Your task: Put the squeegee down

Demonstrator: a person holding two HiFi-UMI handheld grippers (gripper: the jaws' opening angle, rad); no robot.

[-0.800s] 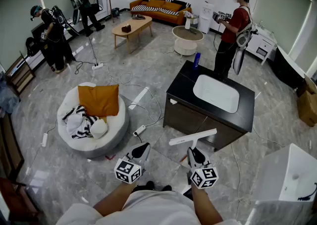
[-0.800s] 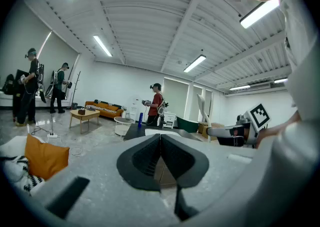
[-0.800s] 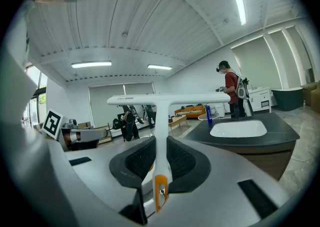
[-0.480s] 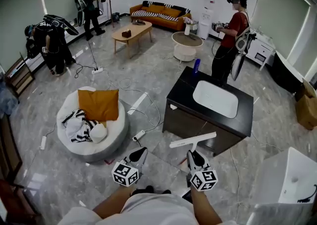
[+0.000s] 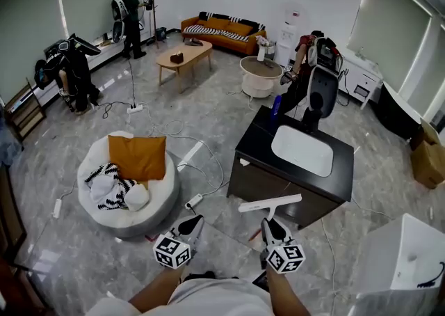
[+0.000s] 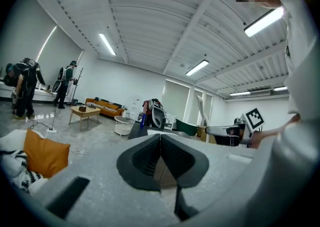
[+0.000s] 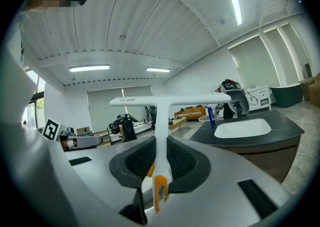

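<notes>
A white T-shaped squeegee (image 5: 270, 204) (image 7: 169, 102) with an orange end stands upright, its handle clamped in my right gripper (image 5: 270, 225) (image 7: 161, 155), which is shut on it. The blade hangs in the air just in front of the black sink cabinet (image 5: 259, 121) (image 7: 290, 128). My left gripper (image 5: 194, 224) (image 6: 160, 147) hovers to the left of it, shut with nothing between its jaws. Both grippers are low, close to my body, above the grey floor.
The cabinet holds a white basin (image 5: 302, 150) and a blue bottle (image 5: 276, 106). A round white pouf with an orange cushion (image 5: 137, 157) sits at left, cables on the floor. A person (image 5: 313, 81) bends behind the cabinet; two others stand far left. A white unit (image 5: 407, 259) is at right.
Both grippers and the squeegee have drifted slightly toward me. The person behind the cabinet has bent forward. The view has shifted a little.
</notes>
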